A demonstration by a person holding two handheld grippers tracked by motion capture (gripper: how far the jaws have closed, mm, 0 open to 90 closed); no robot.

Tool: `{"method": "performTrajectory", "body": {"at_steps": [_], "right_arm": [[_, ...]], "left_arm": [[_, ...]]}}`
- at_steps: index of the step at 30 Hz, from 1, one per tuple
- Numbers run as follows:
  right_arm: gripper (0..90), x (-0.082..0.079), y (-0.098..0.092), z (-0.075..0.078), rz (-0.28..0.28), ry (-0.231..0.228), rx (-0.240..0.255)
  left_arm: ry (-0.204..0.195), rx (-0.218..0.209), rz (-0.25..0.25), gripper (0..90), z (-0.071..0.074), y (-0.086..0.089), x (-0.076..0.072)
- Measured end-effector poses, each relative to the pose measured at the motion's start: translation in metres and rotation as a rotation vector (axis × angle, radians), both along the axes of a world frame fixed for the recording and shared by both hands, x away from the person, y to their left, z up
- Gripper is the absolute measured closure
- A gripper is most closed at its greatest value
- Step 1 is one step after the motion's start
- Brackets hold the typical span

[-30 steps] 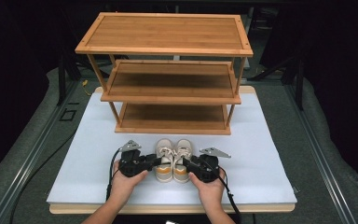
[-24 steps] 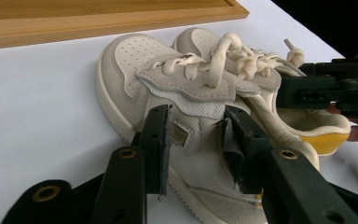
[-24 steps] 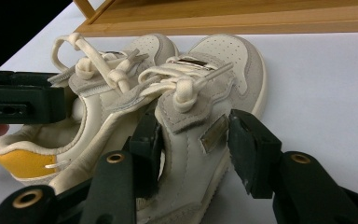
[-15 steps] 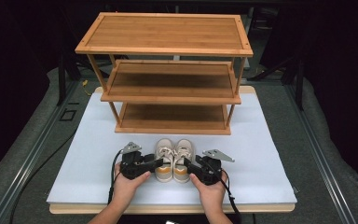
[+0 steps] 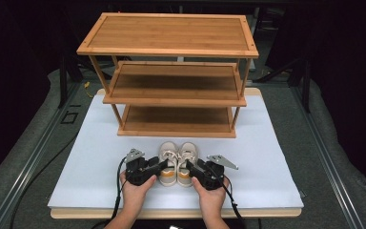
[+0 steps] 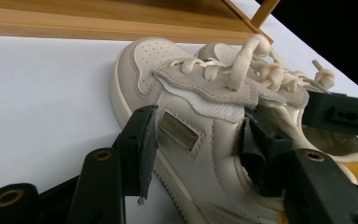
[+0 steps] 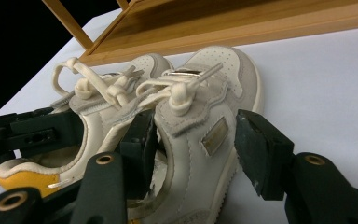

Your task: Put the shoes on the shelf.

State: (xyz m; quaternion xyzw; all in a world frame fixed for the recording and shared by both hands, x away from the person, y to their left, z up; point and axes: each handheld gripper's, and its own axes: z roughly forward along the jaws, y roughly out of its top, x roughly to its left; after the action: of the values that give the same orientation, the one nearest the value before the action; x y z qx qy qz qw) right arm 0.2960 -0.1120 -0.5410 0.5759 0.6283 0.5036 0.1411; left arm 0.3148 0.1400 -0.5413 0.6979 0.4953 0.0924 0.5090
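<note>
A white mat [image 5: 90,157] covers a wood-edged board [image 5: 171,213] on a grey table [image 5: 24,167] in a dark room; from left to right, a black cable [image 5: 52,162] trails across the grey surface, then the mat begins. At the mat's far side stands a three-tier bamboo shoe rack [image 5: 171,36], all three shelves bare. Near the front edge, just before the rack's lowest shelf, a pair of small cream sneakers [image 5: 178,160] sits side by side, toes toward the rack. The left gripper [image 5: 158,168], in the person's left hand [image 5: 136,188], straddles the left sneaker [image 6: 186,135], jaws spread after just opening; in the left gripper view the outer pad sits against the shoe's side, without a visible squeeze. The right gripper [image 5: 194,169], in the right hand [image 5: 212,195], straddles the right sneaker [image 7: 200,135] likewise, its outer pad standing off the leather, released.
</note>
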Motion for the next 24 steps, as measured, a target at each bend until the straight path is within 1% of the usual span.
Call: {"method": "performTrajectory", "body": {"at_steps": [3,5,6,7,8,9,11,12,13,14,16,17,18,20,21,22,24], "right_arm": [[49.5,-0.0007,0.0004,-0.0006,-0.011,0.010,0.004],[50.1,-0.0003,0.0015,-0.0013,-0.017,0.008,0.021],[50.1,-0.0008,0.0017,-0.0008,-0.029,0.019,0.015],[50.2,-0.0005,0.0021,-0.0020,-0.029,0.006,0.035],[50.4,-0.0014,0.0013,-0.0022,-0.025,0.012,0.035],[50.8,-0.0015,0.0024,-0.0038,-0.037,-0.007,0.036],[51.1,-0.0015,0.0029,-0.0041,-0.034,-0.012,0.038],[51.3,-0.0022,0.0033,-0.0037,-0.034,-0.010,0.030],[51.4,-0.0032,0.0030,-0.0031,-0.022,-0.001,0.020],[51.5,-0.0036,0.0033,-0.0033,-0.024,-0.005,0.016],[51.6,-0.0049,0.0050,-0.0040,-0.035,-0.014,0.006],[51.8,-0.0054,0.0067,-0.0044,-0.058,-0.022,-0.006],[51.8,-0.0057,0.0073,-0.0045,-0.065,-0.024,-0.009],[52.1,-0.0054,0.0070,-0.0048,-0.057,-0.025,0.004],[52.3,-0.0056,0.0070,-0.0044,-0.056,-0.019,0.002],[52.5,-0.0054,0.0078,-0.0050,-0.062,-0.028,0.009],[52.9,-0.0064,0.0081,-0.0050,-0.066,-0.024,0.001]], "left_arm": [[-0.004,-0.005,0.015,48.9,-0.0016,-0.0016,0.0001],[-0.003,-0.017,0.028,48.7,-0.0028,-0.0019,-0.0005],[-0.005,-0.019,0.030,48.7,-0.0030,-0.0021,-0.0006],[-0.006,-0.021,0.032,48.7,-0.0033,-0.0020,-0.0009],[-0.009,-0.024,0.032,48.7,-0.0037,-0.0018,-0.0012],[-0.008,-0.027,0.035,48.7,-0.0040,-0.0017,-0.0014],[-0.012,-0.036,0.042,48.7,-0.0048,-0.0022,-0.0019],[-0.015,-0.036,0.047,48.6,-0.0051,-0.0026,-0.0025],[-0.016,-0.037,0.048,48.7,-0.0053,-0.0027,-0.0027],[-0.018,-0.041,0.047,48.7,-0.0059,-0.0024,-0.0027],[-0.020,-0.050,0.046,48.7,-0.0069,-0.0015,-0.0028],[-0.019,-0.052,0.048,48.7,-0.0071,-0.0014,-0.0029],[-0.019,-0.052,0.048,48.8,-0.0071,-0.0014,-0.0029],[-0.020,-0.051,0.054,49.0,-0.0070,-0.0020,-0.0035],[-0.021,-0.051,0.056,49.4,-0.0070,-0.0024,-0.0036],[-0.021,-0.052,0.060,49.6,-0.0071,-0.0027,-0.0039],[-0.027,-0.052,0.067,50.3,-0.0073,-0.0034,-0.0046]]}}
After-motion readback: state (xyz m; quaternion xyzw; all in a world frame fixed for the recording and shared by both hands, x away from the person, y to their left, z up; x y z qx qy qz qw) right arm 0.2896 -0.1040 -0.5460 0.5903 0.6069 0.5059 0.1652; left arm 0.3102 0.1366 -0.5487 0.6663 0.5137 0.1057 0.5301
